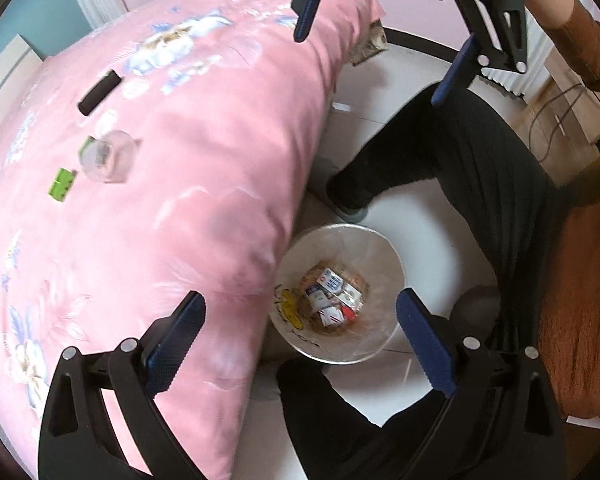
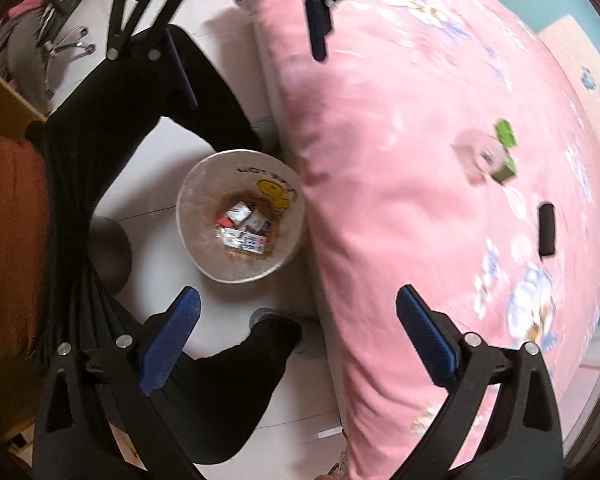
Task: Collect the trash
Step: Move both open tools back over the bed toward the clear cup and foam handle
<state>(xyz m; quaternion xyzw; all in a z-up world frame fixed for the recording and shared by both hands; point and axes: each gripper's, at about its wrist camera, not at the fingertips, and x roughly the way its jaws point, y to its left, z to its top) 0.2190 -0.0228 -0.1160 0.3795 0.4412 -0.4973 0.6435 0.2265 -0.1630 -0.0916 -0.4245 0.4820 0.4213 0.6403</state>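
We hold both claws up high over the floor beside the bed. Our left gripper point(image 1: 300, 344) is spread wide with nothing in it, and our right gripper point(image 2: 298, 338) is spread wide and empty too.

The trash bin point(image 1: 384, 248) stands on the floor right under us, touching the side of the pink bed cover point(image 1: 204, 184). It already has little boxes at the bottom.

More trash lies on the bed, well away from the bin. We see a clear plastic cup point(image 1: 109, 157) on its side, a green packet point(image 1: 62, 185) just beside it, and a long black thing point(image 1: 99, 92) farther off. Its long way runs slanted across the bed.

In the left view the bed fills the left side, so we think the left claw is nearer. It must go over the bed edge. The bed top around the trash is flat and open, so there is room to come down.
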